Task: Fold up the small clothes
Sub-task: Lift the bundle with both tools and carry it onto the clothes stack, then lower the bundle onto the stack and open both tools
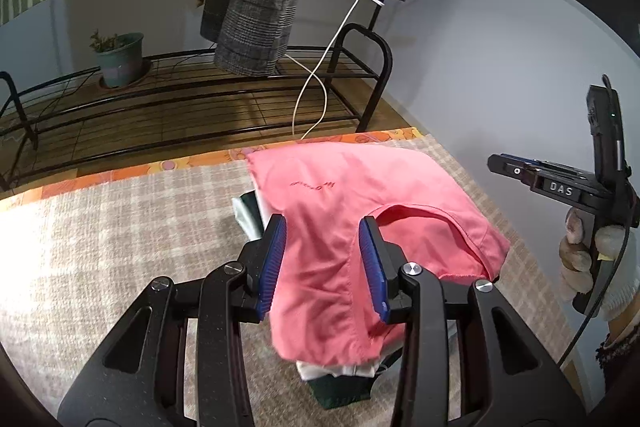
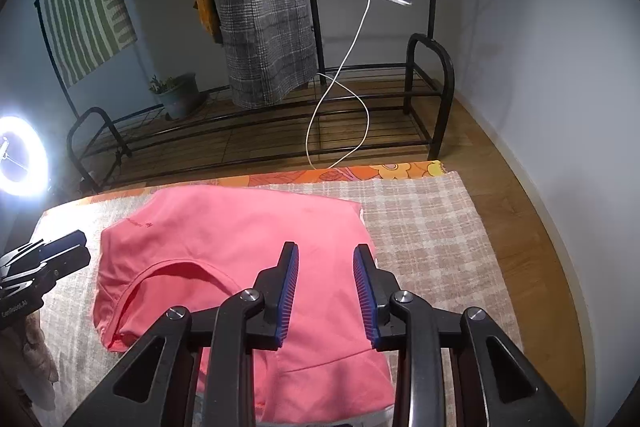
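Left wrist view showed a pink top (image 1: 352, 211) on a clothes pile near the worktop's (image 1: 120, 227) far edge, both claws (image 1: 323, 263) (image 2: 326, 291) parted, empty. Soft, light; its hem looked easiest to grip.

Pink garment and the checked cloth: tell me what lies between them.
Folded white and dark green clothes are stacked between the pink garment and the checked cloth. The left wrist view shows their edges poking out; the right wrist view barely does.
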`<state>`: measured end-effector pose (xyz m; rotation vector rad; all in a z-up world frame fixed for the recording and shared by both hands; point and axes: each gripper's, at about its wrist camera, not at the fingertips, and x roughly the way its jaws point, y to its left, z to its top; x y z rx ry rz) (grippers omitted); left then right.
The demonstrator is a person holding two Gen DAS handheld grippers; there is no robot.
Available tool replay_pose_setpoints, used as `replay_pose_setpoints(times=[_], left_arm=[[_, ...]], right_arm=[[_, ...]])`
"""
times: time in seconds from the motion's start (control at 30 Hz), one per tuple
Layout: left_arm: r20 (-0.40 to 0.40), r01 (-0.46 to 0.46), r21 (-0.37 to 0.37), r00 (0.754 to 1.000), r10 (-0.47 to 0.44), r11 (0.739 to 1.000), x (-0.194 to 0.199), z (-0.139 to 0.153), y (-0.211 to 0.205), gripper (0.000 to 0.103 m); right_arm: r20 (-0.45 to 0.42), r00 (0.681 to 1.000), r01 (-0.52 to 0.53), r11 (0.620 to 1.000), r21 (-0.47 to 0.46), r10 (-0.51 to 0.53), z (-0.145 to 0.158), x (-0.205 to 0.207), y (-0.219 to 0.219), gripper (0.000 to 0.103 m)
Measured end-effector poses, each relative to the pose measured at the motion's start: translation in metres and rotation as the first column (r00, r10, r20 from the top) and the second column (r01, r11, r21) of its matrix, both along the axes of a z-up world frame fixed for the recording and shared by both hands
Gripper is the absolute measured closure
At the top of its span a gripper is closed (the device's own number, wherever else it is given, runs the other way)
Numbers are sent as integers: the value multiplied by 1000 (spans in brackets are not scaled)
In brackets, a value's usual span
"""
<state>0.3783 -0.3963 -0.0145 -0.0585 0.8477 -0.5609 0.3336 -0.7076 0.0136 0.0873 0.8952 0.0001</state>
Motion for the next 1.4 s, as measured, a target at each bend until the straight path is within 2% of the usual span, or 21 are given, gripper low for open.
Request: replay_pose_setpoints(times=[0.27,0.6,0.7,0.93,1.07,1.17,1.27,1.4], left_arm=[[31,2,6,1000,-2,1000,-26,21,13,65],[131,30,2,991,-30,1000,-95,79,43,64],[165,38,4,986,-38,999,-118,95,57,54],[229,46,8,972,-47,999,-175,120,95,53],[252,55,9,966,-56,998,-204,125,115,52],[263,57,2,963,-56,998,-222,125,131,46],[279,61,9,958,-61,998,-238,122,143,38],[287,63,20,956,-66,998,-255,114,155,27]], right_arm=[[47,999,-4,1000,12,3,26,-21,14,74],[124,992,-12,1000,3,12,84,-76,49,74],[140,990,-6,1000,-19,8,99,-97,64,73],[189,982,-12,1000,-26,16,123,-155,109,71],[212,977,-18,1000,3,17,128,-185,131,63],[223,975,-18,1000,2,17,125,-203,148,62],[240,971,-18,1000,-4,19,120,-218,164,52],[259,966,-6,1000,-7,8,111,-235,184,46]])
